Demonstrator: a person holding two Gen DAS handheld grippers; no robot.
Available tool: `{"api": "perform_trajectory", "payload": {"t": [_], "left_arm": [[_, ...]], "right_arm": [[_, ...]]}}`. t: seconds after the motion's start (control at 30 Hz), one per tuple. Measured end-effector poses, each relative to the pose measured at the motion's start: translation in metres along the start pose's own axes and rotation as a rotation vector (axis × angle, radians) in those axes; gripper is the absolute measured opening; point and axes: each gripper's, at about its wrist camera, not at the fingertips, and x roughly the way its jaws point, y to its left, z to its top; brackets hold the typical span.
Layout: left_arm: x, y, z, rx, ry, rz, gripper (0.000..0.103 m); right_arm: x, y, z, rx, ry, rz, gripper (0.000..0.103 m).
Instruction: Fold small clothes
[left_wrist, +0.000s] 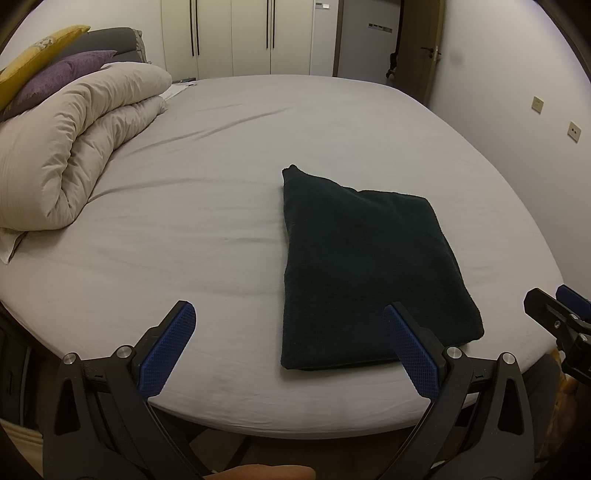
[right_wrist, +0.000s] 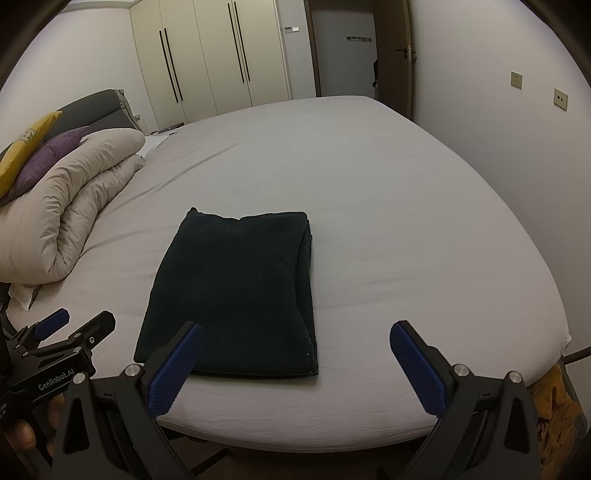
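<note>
A dark, nearly black garment (left_wrist: 365, 269) lies folded into a flat rectangle on the grey bed sheet (left_wrist: 207, 206), near the front edge. It also shows in the right wrist view (right_wrist: 236, 295). My left gripper (left_wrist: 288, 317) is open and empty, held above the bed's front edge, its right finger over the garment's near edge. My right gripper (right_wrist: 295, 336) is open and empty, just in front of the garment's near right corner. The right gripper shows at the edge of the left wrist view (left_wrist: 554, 314), and the left gripper in the right wrist view (right_wrist: 74, 325).
A rolled beige duvet (left_wrist: 74, 147) lies at the left with purple (left_wrist: 62, 79) and yellow (left_wrist: 37, 55) pillows behind it. Wardrobes (right_wrist: 221, 55) and a doorway (right_wrist: 347, 48) stand beyond the bed. A wall runs along the right. Yellow cloth (right_wrist: 554, 398) lies beside the bed.
</note>
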Motion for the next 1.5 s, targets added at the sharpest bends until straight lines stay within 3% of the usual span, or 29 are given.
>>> {"api": "perform_trajectory", "payload": {"t": [1.5], "left_arm": [[0.0049, 0.0016, -0.0081, -0.010, 0.013, 0.004, 0.103]], "right_arm": [[0.0026, -0.0013, -0.0044, 0.004, 0.006, 0.001, 0.103]]}}
